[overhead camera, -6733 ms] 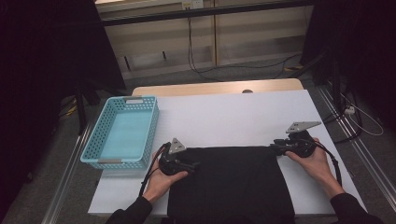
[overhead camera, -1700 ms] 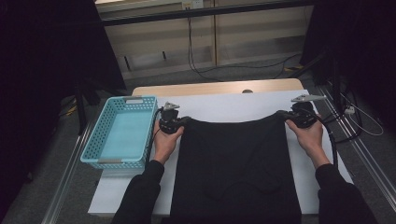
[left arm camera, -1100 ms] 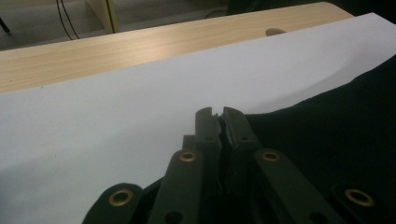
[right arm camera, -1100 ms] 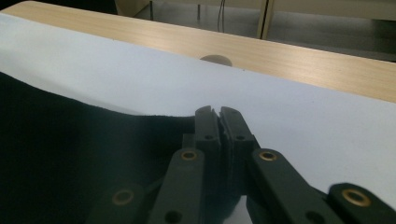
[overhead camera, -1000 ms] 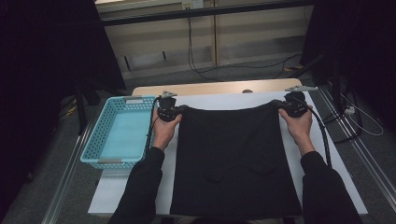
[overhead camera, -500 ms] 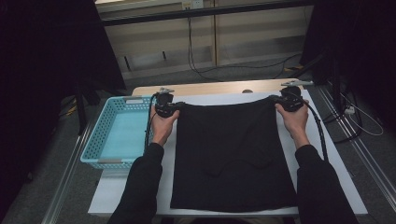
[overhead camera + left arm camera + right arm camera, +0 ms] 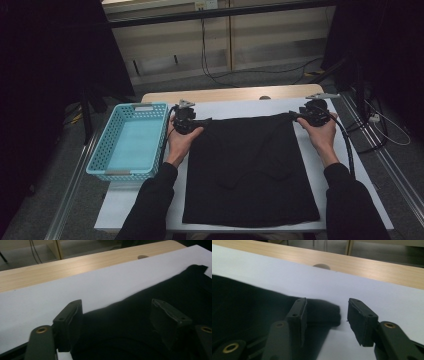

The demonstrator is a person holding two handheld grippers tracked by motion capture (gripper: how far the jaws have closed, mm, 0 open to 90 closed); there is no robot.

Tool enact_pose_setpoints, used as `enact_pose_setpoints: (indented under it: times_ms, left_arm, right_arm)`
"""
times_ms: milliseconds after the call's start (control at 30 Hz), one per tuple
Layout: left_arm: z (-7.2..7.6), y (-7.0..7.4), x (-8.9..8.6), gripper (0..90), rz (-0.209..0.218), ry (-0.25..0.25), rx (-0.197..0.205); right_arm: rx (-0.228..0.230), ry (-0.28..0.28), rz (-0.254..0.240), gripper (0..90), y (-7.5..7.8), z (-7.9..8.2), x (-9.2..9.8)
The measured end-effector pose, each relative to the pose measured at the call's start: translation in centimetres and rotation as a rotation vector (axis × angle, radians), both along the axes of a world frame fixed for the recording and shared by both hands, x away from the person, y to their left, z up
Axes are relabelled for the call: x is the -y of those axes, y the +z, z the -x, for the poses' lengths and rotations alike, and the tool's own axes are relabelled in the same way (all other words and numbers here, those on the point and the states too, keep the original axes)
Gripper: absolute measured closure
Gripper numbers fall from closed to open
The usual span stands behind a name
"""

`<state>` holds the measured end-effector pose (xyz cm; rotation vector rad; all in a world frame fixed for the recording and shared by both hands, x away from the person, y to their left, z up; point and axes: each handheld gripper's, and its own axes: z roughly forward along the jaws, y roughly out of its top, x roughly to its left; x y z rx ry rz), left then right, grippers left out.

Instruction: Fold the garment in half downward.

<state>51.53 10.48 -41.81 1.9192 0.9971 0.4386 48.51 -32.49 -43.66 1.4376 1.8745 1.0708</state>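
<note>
While the table point(image 7: 250, 107) carries the black cloth point(image 7: 250, 170) spread flat beside the basket point(image 7: 131, 142), I see my left gripper point(image 7: 186, 120) and right gripper point(image 7: 312, 112) at its far corners, jaws just opened, cloth loose between them.

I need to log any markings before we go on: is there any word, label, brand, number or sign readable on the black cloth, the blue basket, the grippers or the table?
None can be read.
black cloth: plain, no print or tag showing.
blue basket: pale patches on its two short rims, too small to read.
left gripper and right gripper: bare black pads, no markings.
white table cover: blank.
</note>
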Motion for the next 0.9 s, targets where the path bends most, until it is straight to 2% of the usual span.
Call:
enact_pose_setpoints:
  times_ms: [67, 100, 167, 200, 333, 367, 533, 667, 900]
  left_arm:
    - [0.4, 0.0, 0.0, 19.5, 0.008, -0.005, 0.002]
    - [0.7, 0.0, -0.2, 18.8, -0.011, -0.019, 0.002]
    - [1.2, 0.1, -0.2, 16.9, -0.016, -0.033, 0.012]
    - [1.5, 0.1, -0.3, 16.5, -0.035, -0.049, 0.014]
    - [2.8, 0.1, -0.4, 16.5, -0.037, -0.105, 0.006]
    - [3.1, 0.0, -0.4, 15.5, -0.050, -0.110, 0.011]
    - [4.6, -0.3, -0.8, 9.5, -0.038, -0.120, 0.007]
    - [5.8, -0.3, -0.9, 8.5, -0.049, -0.142, 0.006]
    - [8.1, -0.2, -0.7, 7.4, -0.072, -0.172, 0.048]
  right_arm:
    - [-0.003, 0.026, -0.012, 47.7, 0.1, 0.6, -0.1]
    - [0.002, 0.038, -0.018, 47.0, 0.2, 1.0, -0.3]
    - [0.007, 0.073, -0.034, 45.8, 0.4, 1.8, -0.6]
    - [0.009, 0.088, -0.028, 45.6, 0.5, 2.2, -0.9]
    - [0.018, 0.128, -0.016, 42.6, 0.8, 3.5, -1.7]
    - [0.017, 0.138, -0.019, 41.5, 0.9, 3.8, -1.9]
    - [0.007, 0.196, -0.033, 38.9, 1.3, 5.7, -2.6]
    - [0.012, 0.227, -0.038, 38.6, 1.6, 7.1, -2.9]
    - [-0.009, 0.287, -0.014, 38.2, 1.8, 9.7, -4.0]
